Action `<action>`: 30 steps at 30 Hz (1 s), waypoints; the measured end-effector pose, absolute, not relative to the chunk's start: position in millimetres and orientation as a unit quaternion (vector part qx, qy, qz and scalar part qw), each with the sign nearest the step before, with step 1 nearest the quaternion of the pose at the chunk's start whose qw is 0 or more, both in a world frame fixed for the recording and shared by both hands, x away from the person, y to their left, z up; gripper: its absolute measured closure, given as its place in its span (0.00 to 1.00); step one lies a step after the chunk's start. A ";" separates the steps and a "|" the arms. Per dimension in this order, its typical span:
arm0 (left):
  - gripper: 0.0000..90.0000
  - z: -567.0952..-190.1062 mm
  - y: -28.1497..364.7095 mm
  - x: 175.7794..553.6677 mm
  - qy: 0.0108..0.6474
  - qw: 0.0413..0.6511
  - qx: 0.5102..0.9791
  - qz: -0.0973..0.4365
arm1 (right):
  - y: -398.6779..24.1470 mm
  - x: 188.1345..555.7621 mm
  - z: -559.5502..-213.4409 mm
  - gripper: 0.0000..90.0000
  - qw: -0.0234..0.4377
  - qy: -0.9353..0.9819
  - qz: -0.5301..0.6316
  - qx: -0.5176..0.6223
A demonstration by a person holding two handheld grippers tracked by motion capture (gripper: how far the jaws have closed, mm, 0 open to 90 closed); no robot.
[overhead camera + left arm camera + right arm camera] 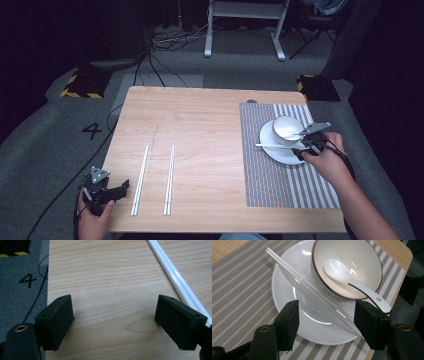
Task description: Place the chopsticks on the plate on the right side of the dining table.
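High view: wooden table (pixel 200 115) at frame centre, striped placemat (pixel 280 185) on its right half. On the upper part of the placemat sits a white plate (pixel 280 152), with a white bowl (pixel 286 128) on it. A white spoon (pixel 352 282) lies inside the bowl, handle resting over the rim toward the lower right of the right gripper view. One pair of white chopsticks (pixel 275 146) lies across the plate, just in front of the bowl, tip overhanging the plate's left edge.

Right gripper (pixel 311 142): at right centre of the high view, over the plate's right edge, held by the right hand (pixel 327 160). In the right gripper view the jaws stand wide apart above the plate; the chopsticks run diagonally between them from upper left to lower right. Pads are not pressing on the chopsticks; whether the right pad touches their near end cannot be told.

Left gripper (pixel 117 189): lower left of the high view, at the table's near left corner. Its own view shows the jaws wide, bare wood between them, nothing held.

Two more pairs of chopsticks lie on bare wood, lower centre-left: the left pair (pixel 140 179) just beside the left gripper, the second pair (pixel 169 179) to its right, roughly parallel, well apart from the placemat.
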State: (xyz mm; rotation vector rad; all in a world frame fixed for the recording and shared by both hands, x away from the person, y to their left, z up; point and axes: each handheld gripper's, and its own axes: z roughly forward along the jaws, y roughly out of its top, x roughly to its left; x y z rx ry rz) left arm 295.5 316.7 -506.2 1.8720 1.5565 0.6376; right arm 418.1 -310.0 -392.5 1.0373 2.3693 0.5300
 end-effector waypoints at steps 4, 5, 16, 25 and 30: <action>0.17 -506.2 316.8 295.5 0.588 0.307 0.708 0.241 | -304.0 403.0 -376.8 0.40 0.252 0.862 0.233 0.374; 0.17 -506.2 316.7 295.5 0.589 0.307 0.708 0.241 | -302.9 399.0 -373.5 0.40 0.253 0.860 0.242 0.372; 0.17 -506.1 316.7 295.5 0.589 0.307 0.708 0.241 | -311.1 358.1 -363.8 0.39 0.245 0.842 0.304 0.373; 0.17 -506.1 316.8 295.5 0.588 0.307 0.708 0.242 | -329.0 331.9 -370.6 0.36 0.238 0.832 0.322 0.383; 0.17 -506.1 316.8 295.5 0.588 0.307 0.708 0.242 | -339.3 323.4 -382.6 0.35 0.231 0.822 0.341 0.394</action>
